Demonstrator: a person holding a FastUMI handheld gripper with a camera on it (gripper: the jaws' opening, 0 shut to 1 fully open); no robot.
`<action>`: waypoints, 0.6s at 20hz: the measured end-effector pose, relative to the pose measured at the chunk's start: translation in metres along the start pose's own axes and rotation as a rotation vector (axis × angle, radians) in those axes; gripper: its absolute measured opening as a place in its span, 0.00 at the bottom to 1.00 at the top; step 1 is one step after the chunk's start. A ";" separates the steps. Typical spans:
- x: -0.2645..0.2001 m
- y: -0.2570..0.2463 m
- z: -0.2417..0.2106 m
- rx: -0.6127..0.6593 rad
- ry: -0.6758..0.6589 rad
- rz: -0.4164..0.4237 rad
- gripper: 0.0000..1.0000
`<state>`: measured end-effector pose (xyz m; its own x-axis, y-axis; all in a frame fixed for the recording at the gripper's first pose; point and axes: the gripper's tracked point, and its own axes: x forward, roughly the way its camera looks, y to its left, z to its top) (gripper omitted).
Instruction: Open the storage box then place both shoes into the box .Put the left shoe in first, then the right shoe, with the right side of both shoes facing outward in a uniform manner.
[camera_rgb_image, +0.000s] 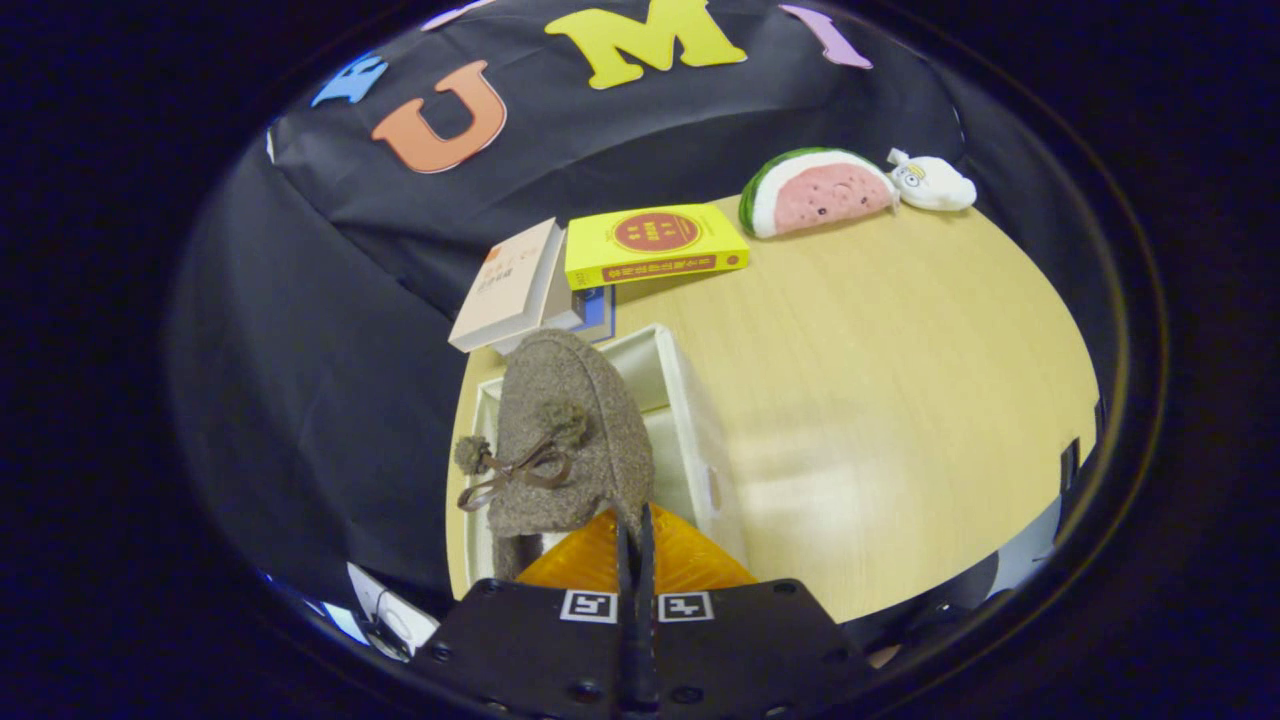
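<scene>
Your gripper (636, 535) has its two fingers pressed close together, pinching the rim at the heel end of a grey-brown felt shoe (570, 440). The shoe hangs toe-forward just ahead of the fingers, its upper facing you, with a thin brown cord tied in a bow (520, 468) across the top and two fuzzy pompoms at the cord's ends. Directly beneath and around the shoe you have the open white rectangular storage box (690, 420); its right wall runs alongside the shoe, and pale inner floor shows between shoe and wall. Whether the shoe touches the box floor, you cannot tell from here. The box sits on a light wooden table (900, 380), near its left edge. Beyond the box's far end lies a cream-covered book (505, 285) tilted against a small stack, and a yellow book with a red round emblem (655, 243) lies on top just beside it. Further off, at the table's back edge, rests a watermelon-slice plush (815, 190), with a small white plush toy (932, 182) touching its right end.
</scene>
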<state>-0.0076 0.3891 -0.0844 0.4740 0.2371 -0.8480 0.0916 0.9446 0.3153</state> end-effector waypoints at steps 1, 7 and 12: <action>0.003 -0.002 -0.001 0.005 -0.004 -0.009 0.00; 0.005 -0.003 0.001 0.003 -0.016 -0.013 0.15; -0.005 -0.003 0.009 -0.071 -0.058 0.005 0.36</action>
<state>-0.0026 0.3831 -0.0769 0.5247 0.2304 -0.8195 0.0277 0.9576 0.2869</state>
